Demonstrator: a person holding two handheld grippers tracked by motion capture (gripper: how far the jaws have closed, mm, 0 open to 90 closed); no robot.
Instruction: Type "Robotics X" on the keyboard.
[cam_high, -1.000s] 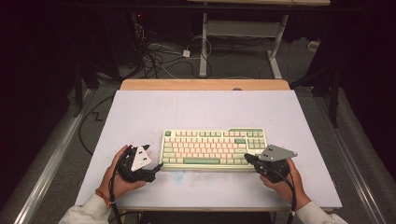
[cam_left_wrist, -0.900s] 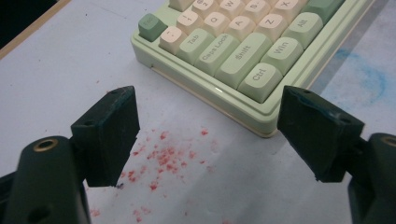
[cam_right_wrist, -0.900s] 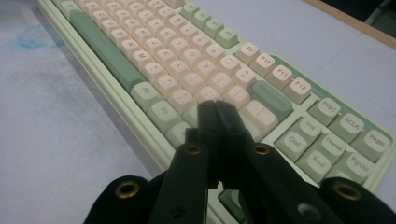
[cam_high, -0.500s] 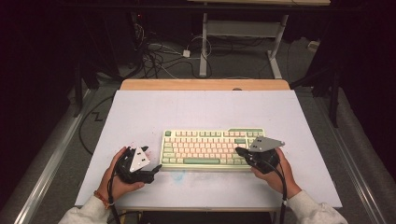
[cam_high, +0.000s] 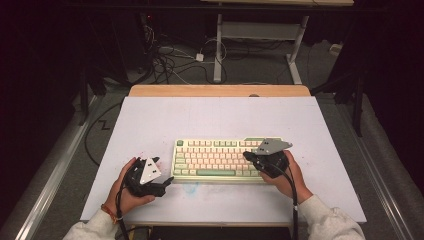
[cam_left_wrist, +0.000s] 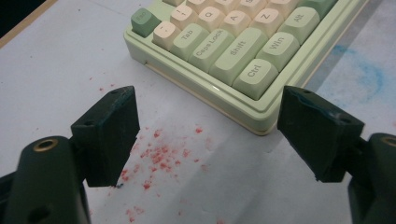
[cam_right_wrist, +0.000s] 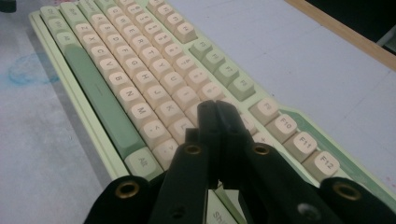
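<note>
A pale green keyboard (cam_high: 220, 160) with cream and green keys lies in the middle of the white table (cam_high: 220, 117). My left gripper (cam_high: 166, 181) rests on the table just left of the keyboard's near left corner. In the left gripper view its jaws stand wide open (cam_left_wrist: 205, 100), apart from the keyboard (cam_left_wrist: 243, 51), with its Ctrl corner ahead between them. My right gripper (cam_high: 247, 156) hovers over the keyboard's right end. In the right gripper view its jaws are pressed together (cam_right_wrist: 215, 106) with nothing between them, pointing along the key rows (cam_right_wrist: 140, 79).
Red specks (cam_left_wrist: 159, 156) and a blue smudge (cam_left_wrist: 369, 74) mark the table by the keyboard's near edge. A wooden strip (cam_high: 220, 90) runs along the table's far side. Cables (cam_high: 170, 60) and a desk frame (cam_high: 260, 35) stand on the floor beyond.
My right gripper has moved left, from beside the keyboard's right end to above its right-hand keys. The left gripper has stayed put.
</note>
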